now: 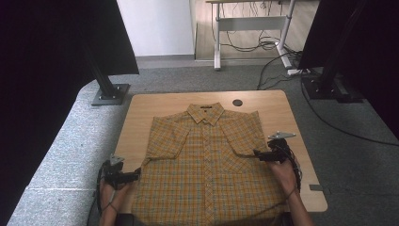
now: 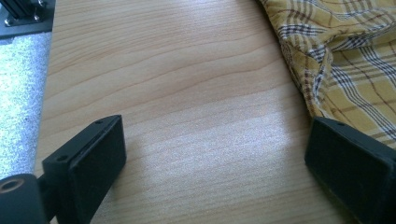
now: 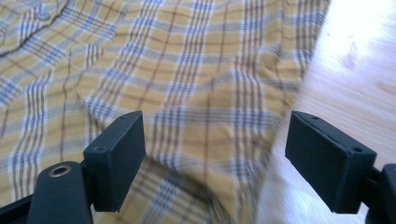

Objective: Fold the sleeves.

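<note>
Reaching in from the bottom left of the high view, the left gripper (image 1: 136, 174) is matte black with flat, rectangular pads, and its jaws stand wide apart with nothing between them. In the left gripper view they frame bare table (image 2: 177, 93), a pale wood surface with fine wavy grain and a soft sheen. One jaw sits at the lower right of that frame, just beside the rumpled edge of the shirt (image 2: 345, 60); whether it touches the cloth cannot be told.

At the centre right of the high view, the right gripper (image 1: 256, 154) is held over the shirt's side near the short sleeve, also spread wide and holding nothing. In the right gripper view its left jaw is over the fabric and its right jaw over the wood, with the shirt's edge running between them.

Woven in a yellow-orange plaid with blue, white and brown lines, the shirt (image 1: 207, 160) lies flat and face up in the middle of the table (image 1: 141, 113), collar toward the top of the frame, buttoned down the front. Its hem reaches the bottom edge of the frame.
</note>
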### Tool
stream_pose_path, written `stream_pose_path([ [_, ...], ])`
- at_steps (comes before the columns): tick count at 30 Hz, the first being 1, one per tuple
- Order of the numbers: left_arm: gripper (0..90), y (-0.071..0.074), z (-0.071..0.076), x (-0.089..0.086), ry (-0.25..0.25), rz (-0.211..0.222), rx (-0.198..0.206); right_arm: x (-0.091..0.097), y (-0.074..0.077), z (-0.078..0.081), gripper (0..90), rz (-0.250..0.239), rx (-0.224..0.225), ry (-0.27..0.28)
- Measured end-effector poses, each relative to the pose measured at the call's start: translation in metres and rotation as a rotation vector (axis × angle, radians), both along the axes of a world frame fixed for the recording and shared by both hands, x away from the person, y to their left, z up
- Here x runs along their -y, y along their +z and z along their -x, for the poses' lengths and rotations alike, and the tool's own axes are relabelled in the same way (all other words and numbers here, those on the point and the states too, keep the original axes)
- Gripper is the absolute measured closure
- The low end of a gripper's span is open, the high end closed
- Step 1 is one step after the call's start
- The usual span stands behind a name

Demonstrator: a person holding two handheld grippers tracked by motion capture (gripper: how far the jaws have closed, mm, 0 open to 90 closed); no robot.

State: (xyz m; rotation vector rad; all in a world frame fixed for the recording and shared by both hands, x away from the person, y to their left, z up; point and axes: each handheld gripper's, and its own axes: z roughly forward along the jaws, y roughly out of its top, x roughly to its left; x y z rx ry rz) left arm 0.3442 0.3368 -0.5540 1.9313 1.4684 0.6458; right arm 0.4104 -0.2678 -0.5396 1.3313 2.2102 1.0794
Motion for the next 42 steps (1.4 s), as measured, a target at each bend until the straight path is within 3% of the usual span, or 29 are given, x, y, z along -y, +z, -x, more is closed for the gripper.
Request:
stream_pose_path([
  [4, 5.4, 0.0, 0.0, 0.0, 0.0, 0.0, 0.0, 0.007, -0.005, 0.007, 19.3, 0.027, -0.004, 0.003],
  [6, 5.4, 0.0, 0.0, 0.0, 0.0, 0.0, 0.0, 0.011, -0.009, 0.008, 19.6, 0.063, -0.01, -0.014],
  [10, 5.4, 0.0, 0.0, 0.0, 0.0, 0.0, 0.0, 0.025, -0.016, 0.009, 19.9, 0.082, -0.015, -0.055],
  [18, 5.3, 0.0, 0.0, 0.0, 0.001, 0.0, 0.0, 0.051, -0.017, 0.018, 19.9, 0.058, -0.014, -0.122],
  [21, 5.3, 0.0, 0.0, 0.0, 0.001, 0.0, 0.0, 0.051, -0.014, 0.02, 19.9, 0.052, -0.02, -0.116],
  [29, 5.1, 0.0, 0.0, 0.0, 0.003, 0.0, -0.001, 0.042, 0.005, 0.014, 19.4, -0.008, 0.036, -0.094],
  [31, 5.1, 0.0, 0.0, 0.001, 0.003, 0.0, 0.0, 0.041, 0.004, 0.007, 19.4, -0.003, 0.034, -0.109],
  [36, 3.2, 0.0, -0.001, 0.001, 0.007, -0.002, -0.007, 0.042, -0.011, -0.004, 19.9, 0.053, -0.026, -0.141],
  [42, 0.4, -0.001, 0.0, 0.001, 0.002, -0.004, -0.014, 0.048, -0.014, -0.003, 19.9, 0.04, -0.035, -0.164],
])
